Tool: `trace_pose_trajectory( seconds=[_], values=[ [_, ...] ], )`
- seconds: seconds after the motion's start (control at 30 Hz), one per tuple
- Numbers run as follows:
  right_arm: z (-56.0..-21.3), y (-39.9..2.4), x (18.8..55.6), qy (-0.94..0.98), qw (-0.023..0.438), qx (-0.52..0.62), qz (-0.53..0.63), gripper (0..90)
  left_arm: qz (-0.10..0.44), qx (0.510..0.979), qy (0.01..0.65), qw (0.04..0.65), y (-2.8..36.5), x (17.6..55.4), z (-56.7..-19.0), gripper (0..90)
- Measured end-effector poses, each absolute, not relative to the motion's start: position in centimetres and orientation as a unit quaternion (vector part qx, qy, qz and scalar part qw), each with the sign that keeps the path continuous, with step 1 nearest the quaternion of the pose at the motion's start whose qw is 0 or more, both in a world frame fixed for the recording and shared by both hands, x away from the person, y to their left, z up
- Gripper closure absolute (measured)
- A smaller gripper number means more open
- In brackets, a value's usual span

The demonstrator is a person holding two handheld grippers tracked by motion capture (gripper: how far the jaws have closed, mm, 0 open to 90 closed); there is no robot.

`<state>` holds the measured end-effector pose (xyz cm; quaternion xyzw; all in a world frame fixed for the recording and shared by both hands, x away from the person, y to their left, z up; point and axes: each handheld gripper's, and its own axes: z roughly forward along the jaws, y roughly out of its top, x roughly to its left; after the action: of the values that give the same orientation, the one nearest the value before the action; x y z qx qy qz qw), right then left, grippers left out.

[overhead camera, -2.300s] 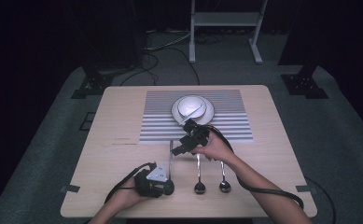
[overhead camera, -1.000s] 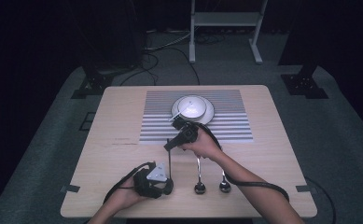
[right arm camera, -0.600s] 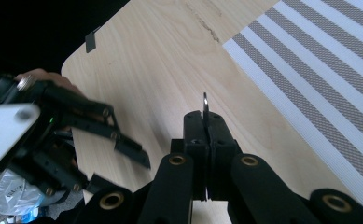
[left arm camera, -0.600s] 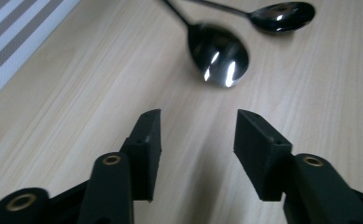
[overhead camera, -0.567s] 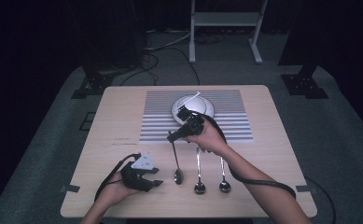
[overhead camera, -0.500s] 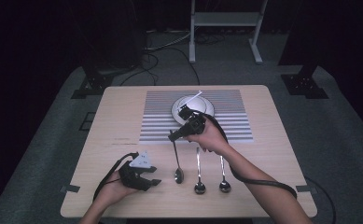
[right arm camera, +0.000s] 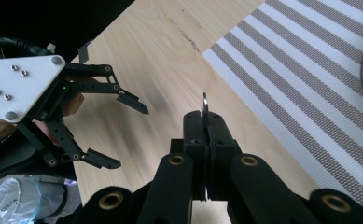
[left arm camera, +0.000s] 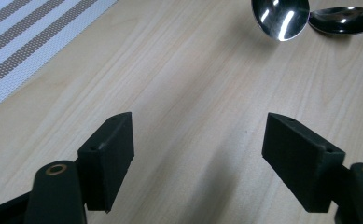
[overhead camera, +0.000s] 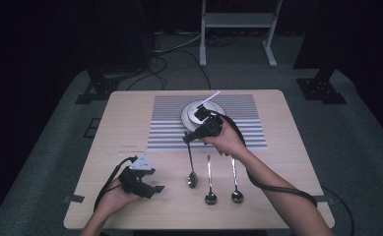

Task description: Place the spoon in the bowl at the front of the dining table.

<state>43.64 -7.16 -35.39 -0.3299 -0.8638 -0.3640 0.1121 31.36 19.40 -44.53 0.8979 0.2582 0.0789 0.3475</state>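
While the right claw [overhead camera: 190, 138] pinches the tip of a spoon's [overhead camera: 191, 169] handle between its fully closed jaws, the bowl end hangs down to the bench [overhead camera: 282, 162], probably so it can be lifted toward the plate [overhead camera: 191, 114] on the striped mat [overhead camera: 169, 123]. Two more spoons [overhead camera: 222, 179] lie parallel just beside it. Near the front-left edge, the left claw [overhead camera: 153, 188] has just been opening its jaws; they stand wide with nothing between them, seemingly having let go.
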Motion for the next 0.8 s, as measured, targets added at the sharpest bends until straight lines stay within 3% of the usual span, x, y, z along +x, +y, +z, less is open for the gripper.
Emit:
trace_pose_trajectory(
  seconds=[0.8],
  values=[
    [-33.5,-8.3,45.5,-0.854,0.087,-0.351,-0.374,88.4,0.08,0.883,0.3,0.353,20.5,32.0,-44.8,9.0]
  ],
)
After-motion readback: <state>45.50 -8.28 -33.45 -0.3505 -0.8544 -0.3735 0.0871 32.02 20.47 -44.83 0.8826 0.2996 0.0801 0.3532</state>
